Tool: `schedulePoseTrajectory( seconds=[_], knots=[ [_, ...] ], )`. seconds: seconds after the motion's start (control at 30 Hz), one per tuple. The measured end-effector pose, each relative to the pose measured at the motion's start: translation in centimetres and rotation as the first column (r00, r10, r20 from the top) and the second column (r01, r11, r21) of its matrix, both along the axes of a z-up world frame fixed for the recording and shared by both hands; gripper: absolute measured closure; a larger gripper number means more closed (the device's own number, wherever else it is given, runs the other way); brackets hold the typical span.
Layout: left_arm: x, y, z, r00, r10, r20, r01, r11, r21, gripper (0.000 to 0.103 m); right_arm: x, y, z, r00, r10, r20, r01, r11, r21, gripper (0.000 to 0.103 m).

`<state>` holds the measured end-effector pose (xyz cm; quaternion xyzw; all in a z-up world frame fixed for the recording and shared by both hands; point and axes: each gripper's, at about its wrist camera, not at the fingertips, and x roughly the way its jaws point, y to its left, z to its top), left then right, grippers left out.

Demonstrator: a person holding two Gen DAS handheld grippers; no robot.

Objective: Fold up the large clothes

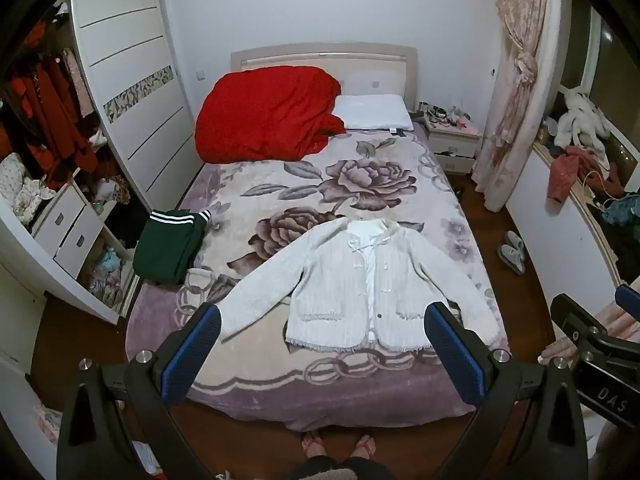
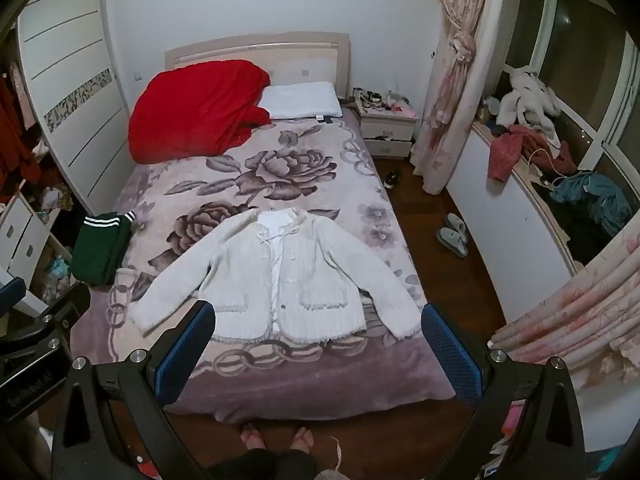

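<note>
A white fluffy jacket [image 1: 344,284] [image 2: 276,276] lies flat and face up on the flowered bedspread [image 1: 328,184] [image 2: 256,184], sleeves spread out to both sides, hem toward the bed's foot. My left gripper [image 1: 324,316] hovers high over the foot of the bed, jaws wide open, nothing between its blue pads [image 1: 192,356]. My right gripper [image 2: 318,312] hangs beside it at the same height, likewise open and empty. Each gripper shows at the edge of the other's view: the right gripper [image 1: 592,344], the left gripper [image 2: 40,320]. Neither touches the jacket.
A folded green garment with white stripes [image 1: 170,246] [image 2: 102,248] lies at the bed's left edge. A red quilt [image 1: 264,116] and white pillow [image 1: 374,112] sit at the head. The person's feet [image 1: 340,442] stand at the bed's foot. Slippers [image 2: 452,234] lie on the floor, right.
</note>
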<state>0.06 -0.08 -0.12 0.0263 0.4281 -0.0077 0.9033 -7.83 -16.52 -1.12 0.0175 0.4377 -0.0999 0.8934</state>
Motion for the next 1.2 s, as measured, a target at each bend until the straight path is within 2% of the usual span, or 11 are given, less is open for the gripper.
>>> schedulePoseTrajectory(
  seconds=[0.23,0.43,0.53,0.77,1.2],
  knots=[
    [0.1,0.0,-0.1,1.0,0.0,0.006,0.0,1.0,-0.006,0.0,0.0,0.0,0.3,1.0,-0.001,0.014,0.001,1.0,0.0,0.0],
    [0.1,-0.4,1.2,1.0,0.007,0.013,-0.007,1.0,-0.008,0.0,-0.4,0.0,1.4,1.0,-0.001,0.02,0.001,1.0,-0.004,0.0],
    [0.2,-0.4,1.5,1.0,0.011,0.015,-0.011,1.0,-0.011,0.0,-0.2,0.3,0.9,1.0,0.0,0.019,0.001,1.0,-0.015,0.0],
    [-0.5,0.5,1.6,0.999,0.025,0.029,-0.024,0.999,-0.026,0.0,0.5,1.2,3.3,1.0,0.014,0.026,-0.013,1.0,-0.025,0.0],
    [-0.4,0.6,1.9,0.999,0.031,0.042,-0.029,0.999,-0.029,0.0,-0.3,0.3,3.4,0.999,0.02,0.048,-0.018,1.0,-0.025,0.0]
  ],
)
